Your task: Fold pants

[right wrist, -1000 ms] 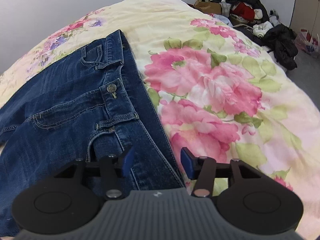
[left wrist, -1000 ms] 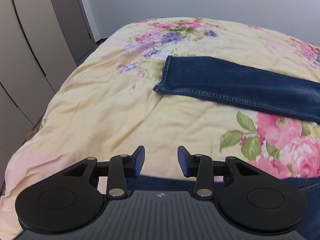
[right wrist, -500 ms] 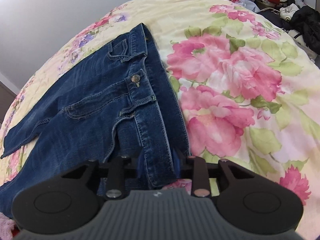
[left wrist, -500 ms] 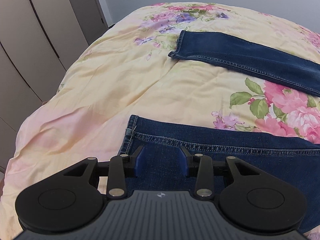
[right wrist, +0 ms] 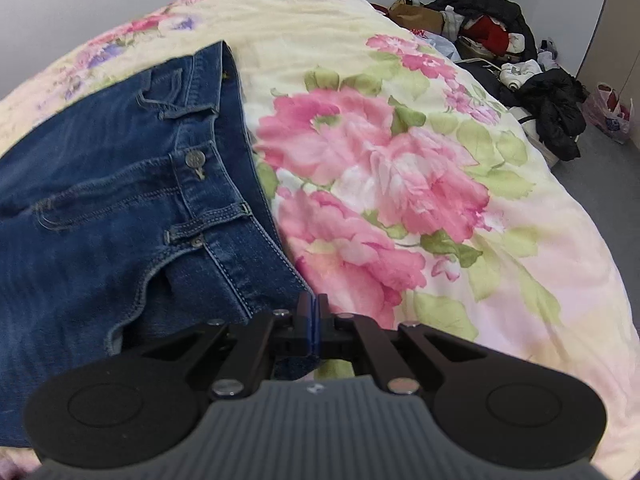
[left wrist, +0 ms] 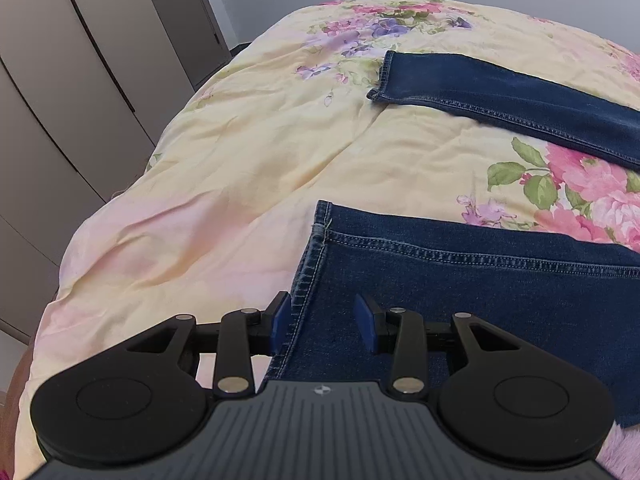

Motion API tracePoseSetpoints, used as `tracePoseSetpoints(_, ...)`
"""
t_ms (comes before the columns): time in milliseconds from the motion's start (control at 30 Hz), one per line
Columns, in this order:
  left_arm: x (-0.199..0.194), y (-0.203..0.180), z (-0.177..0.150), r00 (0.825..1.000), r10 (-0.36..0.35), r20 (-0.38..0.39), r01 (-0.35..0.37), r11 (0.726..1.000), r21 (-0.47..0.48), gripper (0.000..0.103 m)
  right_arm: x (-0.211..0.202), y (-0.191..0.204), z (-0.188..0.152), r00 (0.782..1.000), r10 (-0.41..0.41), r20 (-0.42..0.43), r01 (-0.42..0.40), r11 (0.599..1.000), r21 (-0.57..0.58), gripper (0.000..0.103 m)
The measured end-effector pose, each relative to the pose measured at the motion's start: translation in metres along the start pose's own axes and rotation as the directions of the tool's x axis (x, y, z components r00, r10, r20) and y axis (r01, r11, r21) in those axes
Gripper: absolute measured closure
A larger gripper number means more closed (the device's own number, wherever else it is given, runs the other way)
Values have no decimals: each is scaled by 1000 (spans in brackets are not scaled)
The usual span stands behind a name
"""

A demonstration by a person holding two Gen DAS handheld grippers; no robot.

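Dark blue jeans lie spread on a floral bed. In the left wrist view the near leg ends in a stitched hem right before my left gripper, which is open with the hem's corner between its blue pads. The far leg lies across the back. In the right wrist view the waistband with its button runs toward my right gripper, which is shut on the near corner of the waistband.
The yellow floral bedspread covers the bed. Grey wardrobe doors stand at the left. A pile of clothes and bags lies on the floor beyond the bed's right side.
My left gripper has drawn back and down to the near leg's hem. My right gripper has closed on the waistband corner.
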State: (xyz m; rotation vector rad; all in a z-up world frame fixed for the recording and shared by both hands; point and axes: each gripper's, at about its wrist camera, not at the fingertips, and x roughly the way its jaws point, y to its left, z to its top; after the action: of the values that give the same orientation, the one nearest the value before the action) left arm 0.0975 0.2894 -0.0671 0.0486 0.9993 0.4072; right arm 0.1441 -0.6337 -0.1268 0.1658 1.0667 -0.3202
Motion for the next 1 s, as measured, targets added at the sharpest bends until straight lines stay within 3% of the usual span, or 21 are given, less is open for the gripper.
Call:
tracePoseSetpoints(233, -14, 7, -13, 999, -33, 8, 31, 985, 168, 58, -12, 17, 4, 991, -134, -4, 133, 985, -113, 102)
tracePoseSetpoints(333, -18, 0, -20, 999, -44, 0, 42, 957, 288, 58, -36, 13, 1, 995, -103, 15, 104, 987, -122, 88)
tracePoseSetpoints(500, -26, -19, -42, 999, -50, -23, 54, 846, 530, 58, -69, 26, -17, 999, -51, 14, 53, 968, -245, 80)
tracePoseSetpoints(667, -19, -43, -76, 999, -19, -29, 34, 703, 710, 49, -90, 54, -41, 1000, -30, -8, 22, 883, -469, 79)
tracePoseSetpoints(733, -12, -50, -90, 1000, -6, -23, 21, 659, 752, 47, -96, 65, -49, 999, -33, -6, 24, 838, -545, 77)
tracePoseSetpoints(867, 2, -62, -111, 1000, 18, 25, -31, 594, 804, 47, -104, 78, -63, 998, -59, 3, 46, 746, -664, 75)
tracePoseSetpoints(1000, 13, -68, -118, 998, 32, 52, -61, 566, 822, 46, -109, 80, -76, 995, -97, 9, 71, 659, -749, 74)
